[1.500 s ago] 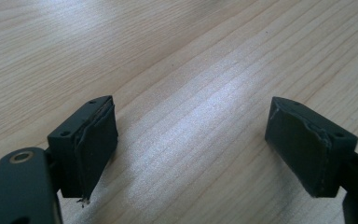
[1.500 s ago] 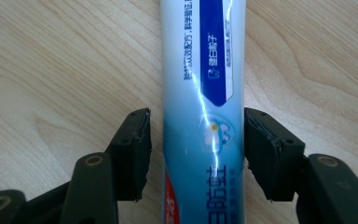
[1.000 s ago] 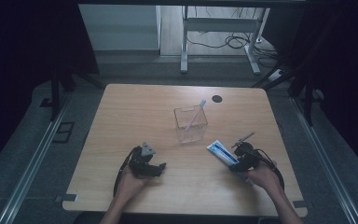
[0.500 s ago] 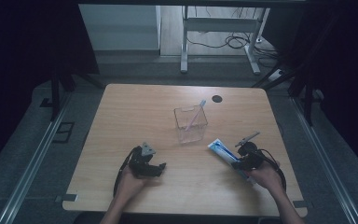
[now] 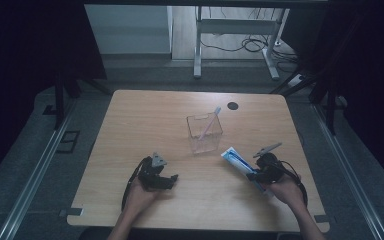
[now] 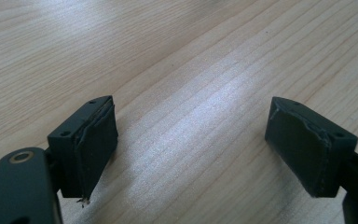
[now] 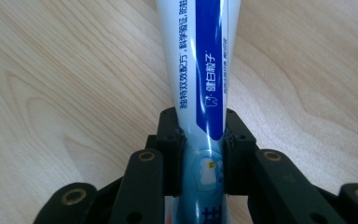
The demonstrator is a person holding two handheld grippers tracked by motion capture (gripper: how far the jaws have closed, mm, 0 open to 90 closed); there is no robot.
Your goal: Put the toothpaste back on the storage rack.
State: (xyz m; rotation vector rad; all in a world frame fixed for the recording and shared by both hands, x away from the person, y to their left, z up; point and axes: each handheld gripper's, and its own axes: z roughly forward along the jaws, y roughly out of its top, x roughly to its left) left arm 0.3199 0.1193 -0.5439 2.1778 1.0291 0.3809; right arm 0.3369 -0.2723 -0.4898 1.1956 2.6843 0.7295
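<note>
A white and blue toothpaste tube point(image 5: 234, 159) lies on the wooden table point(image 5: 140, 120) at the front right, pointing away toward the clear cup. My right gripper point(image 5: 253, 175) is shut on its near end. In the right gripper view the pads pinch the tube point(image 7: 205, 70) from both sides at my right gripper point(image 7: 201, 128). A clear square cup point(image 5: 205, 136) stands mid-table with a pink toothbrush point(image 5: 210, 121) leaning in it. My left gripper point(image 5: 173, 178) rests at the front left, open; in its own view my left gripper point(image 6: 191, 144) has only bare wood between the jaws.
A small black round disc point(image 5: 233, 105) lies near the table's far edge. Cables trail from both grippers toward the front edge. Beyond the table stand a metal frame's legs point(image 5: 198, 50) and floor cables.
My right hand has shifted slightly toward the front of the table along the tube's near end. The left hand, the cup and the toothbrush have stayed put.
</note>
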